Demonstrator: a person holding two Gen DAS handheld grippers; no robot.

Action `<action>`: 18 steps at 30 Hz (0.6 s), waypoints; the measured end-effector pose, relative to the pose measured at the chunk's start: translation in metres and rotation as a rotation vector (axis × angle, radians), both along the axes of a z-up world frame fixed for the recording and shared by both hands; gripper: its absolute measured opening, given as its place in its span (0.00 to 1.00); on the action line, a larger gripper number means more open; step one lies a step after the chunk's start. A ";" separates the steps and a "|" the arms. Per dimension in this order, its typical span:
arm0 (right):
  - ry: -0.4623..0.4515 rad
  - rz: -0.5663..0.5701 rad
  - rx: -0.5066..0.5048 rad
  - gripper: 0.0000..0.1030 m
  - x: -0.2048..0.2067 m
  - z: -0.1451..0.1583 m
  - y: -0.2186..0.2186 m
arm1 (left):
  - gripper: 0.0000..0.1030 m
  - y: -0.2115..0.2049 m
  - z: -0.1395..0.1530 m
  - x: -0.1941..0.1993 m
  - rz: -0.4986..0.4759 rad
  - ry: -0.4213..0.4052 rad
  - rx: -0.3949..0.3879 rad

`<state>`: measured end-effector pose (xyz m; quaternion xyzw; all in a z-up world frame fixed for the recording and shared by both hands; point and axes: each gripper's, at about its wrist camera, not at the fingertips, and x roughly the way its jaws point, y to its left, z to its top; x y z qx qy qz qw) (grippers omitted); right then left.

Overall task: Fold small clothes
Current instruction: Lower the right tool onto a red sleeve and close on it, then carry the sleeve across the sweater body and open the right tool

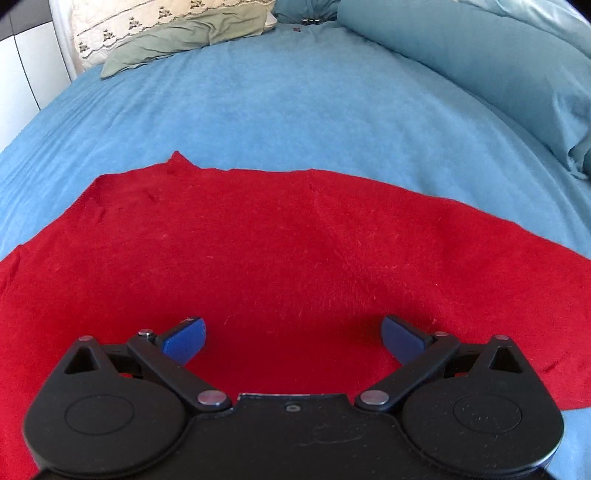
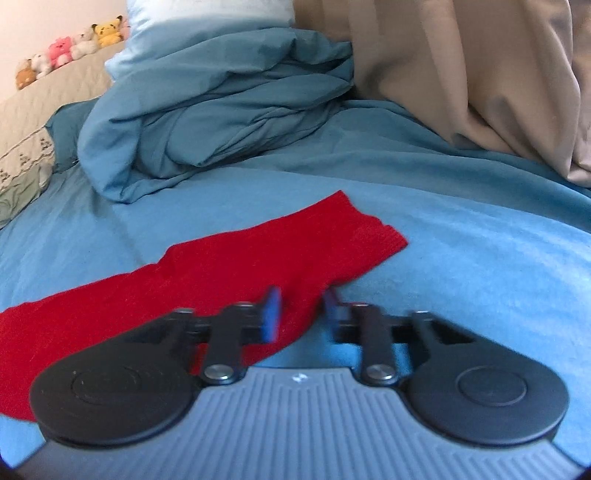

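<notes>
Nearest in the left wrist view, the left gripper (image 1: 293,338) hovers low over a red knitted garment (image 1: 280,251), its blue-padded fingers (image 1: 184,339) spread wide apart with only red cloth showing beneath the gap and nothing pinched. The garment lies flat on a blue fleece bedspread (image 1: 295,110), filling most of the lower view. Its far edge runs across the picture with a small point sticking up on the left.

In the right wrist view, the right gripper (image 2: 301,314) sits at the garment's edge where a sleeve-like strip with a ribbed cuff (image 2: 376,236) stretches away. Its jaws are drawn narrow, with red cloth in the gap; the blur hides whether the pads actually press on it.

Farther off lie a rumpled teal duvet (image 2: 221,110) and a pale green pillow (image 1: 177,40) under a cream embroidered one (image 1: 155,18). Beyond hang beige curtains (image 2: 461,66), and a row of small plush toys (image 2: 70,48) sits on a ledge.
</notes>
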<state>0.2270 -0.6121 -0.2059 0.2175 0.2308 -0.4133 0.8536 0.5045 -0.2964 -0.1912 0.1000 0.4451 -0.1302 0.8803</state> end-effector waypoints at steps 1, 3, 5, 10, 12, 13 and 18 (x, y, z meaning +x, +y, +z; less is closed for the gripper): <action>-0.004 -0.007 0.004 0.25 0.000 0.000 -0.001 | 1.00 0.000 -0.001 0.001 0.000 0.000 0.000; -0.012 -0.008 0.010 0.21 0.000 0.004 -0.001 | 1.00 0.000 -0.003 0.003 -0.006 0.016 0.000; -0.018 0.002 0.015 0.21 0.004 0.011 0.001 | 1.00 0.003 -0.002 0.005 -0.009 0.033 -0.019; -0.119 0.098 0.012 0.21 0.022 0.058 0.018 | 1.00 0.033 0.018 0.014 0.014 0.017 -0.116; -0.176 0.166 0.005 0.21 0.038 0.084 0.034 | 1.00 0.058 0.036 0.012 0.042 -0.028 -0.151; -0.205 0.210 0.002 0.21 0.048 0.098 0.045 | 1.00 0.070 0.044 0.011 0.053 -0.051 -0.160; -0.369 0.488 0.004 0.21 0.115 0.154 0.135 | 1.00 0.148 0.081 0.009 0.116 -0.146 -0.171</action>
